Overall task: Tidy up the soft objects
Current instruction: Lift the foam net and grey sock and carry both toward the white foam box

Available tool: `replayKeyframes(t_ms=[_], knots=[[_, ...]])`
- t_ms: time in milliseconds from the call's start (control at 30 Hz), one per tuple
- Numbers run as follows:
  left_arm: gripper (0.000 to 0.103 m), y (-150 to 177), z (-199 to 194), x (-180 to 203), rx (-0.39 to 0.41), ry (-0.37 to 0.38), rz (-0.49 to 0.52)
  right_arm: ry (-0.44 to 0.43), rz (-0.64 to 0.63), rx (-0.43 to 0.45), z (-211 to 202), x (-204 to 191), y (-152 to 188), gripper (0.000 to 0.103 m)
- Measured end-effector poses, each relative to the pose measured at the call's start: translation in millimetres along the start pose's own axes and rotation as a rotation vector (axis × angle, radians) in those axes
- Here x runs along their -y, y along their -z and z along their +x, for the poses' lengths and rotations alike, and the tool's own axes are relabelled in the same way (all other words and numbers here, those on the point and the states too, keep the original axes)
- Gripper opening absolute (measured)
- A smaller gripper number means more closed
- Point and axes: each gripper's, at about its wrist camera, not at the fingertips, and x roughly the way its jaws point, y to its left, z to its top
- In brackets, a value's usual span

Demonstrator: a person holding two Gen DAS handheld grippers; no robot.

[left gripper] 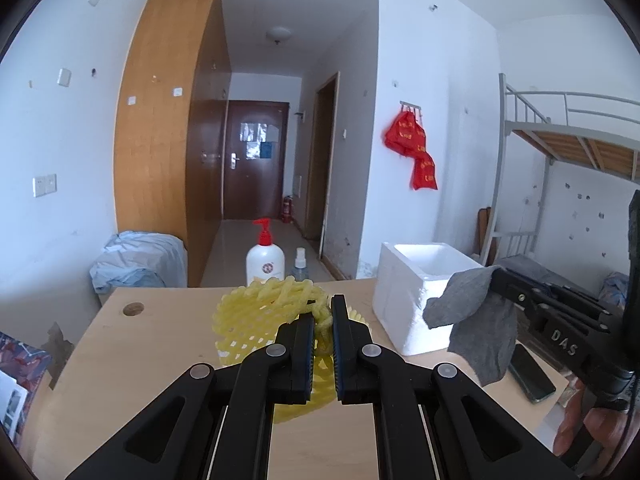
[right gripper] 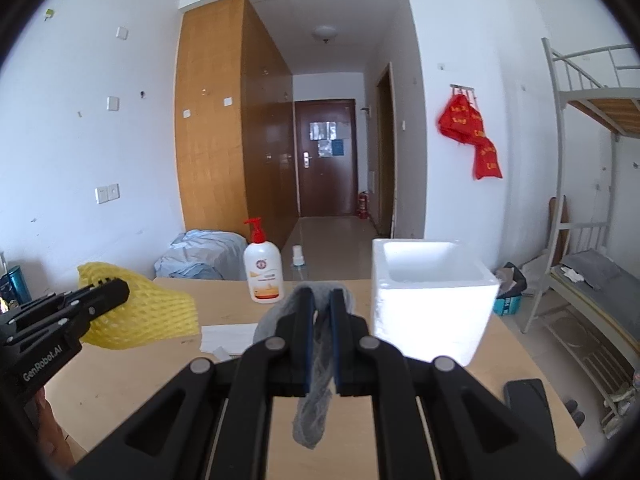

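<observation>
My left gripper (left gripper: 322, 312) is shut on a yellow foam net (left gripper: 256, 312), which hangs from the jaws above the wooden table (left gripper: 160, 344). In the right wrist view the same yellow net (right gripper: 148, 312) shows at the left, pinched by that gripper. My right gripper (right gripper: 321, 300) is shut on a grey cloth (right gripper: 316, 400) that droops below the jaws. From the left wrist view this grey cloth (left gripper: 476, 320) hangs in front of a white foam box (left gripper: 408, 304). The white foam box (right gripper: 424, 300) stands open-topped, just right of the right gripper.
A white lotion bottle with a red pump (right gripper: 262, 268) and a small spray bottle (left gripper: 301, 264) stand at the table's far edge. A dark phone (left gripper: 530, 372) lies near the right edge, white paper (right gripper: 228, 336) near the middle. A metal bunk bed (right gripper: 592, 200) stands at right.
</observation>
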Motion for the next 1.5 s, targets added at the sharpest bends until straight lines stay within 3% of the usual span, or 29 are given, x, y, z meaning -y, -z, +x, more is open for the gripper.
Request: replayKeyframes(t_ms=[667, 1200, 1500], knots=[[0.008, -6, 49, 81, -0.060, 0.257, 0.075, 0.224, 0.080, 0.023, -34, 60, 7, 0.010], [0.008, -16, 82, 102, -0.059, 0.278, 0.092, 0.231, 0.074, 0.007, -7, 77, 0, 0.010], [0.008, -41, 116, 112, -0.036, 0.277, 0.094, 0.223, 0.056, 0.003, 21, 91, -16, 0.010]])
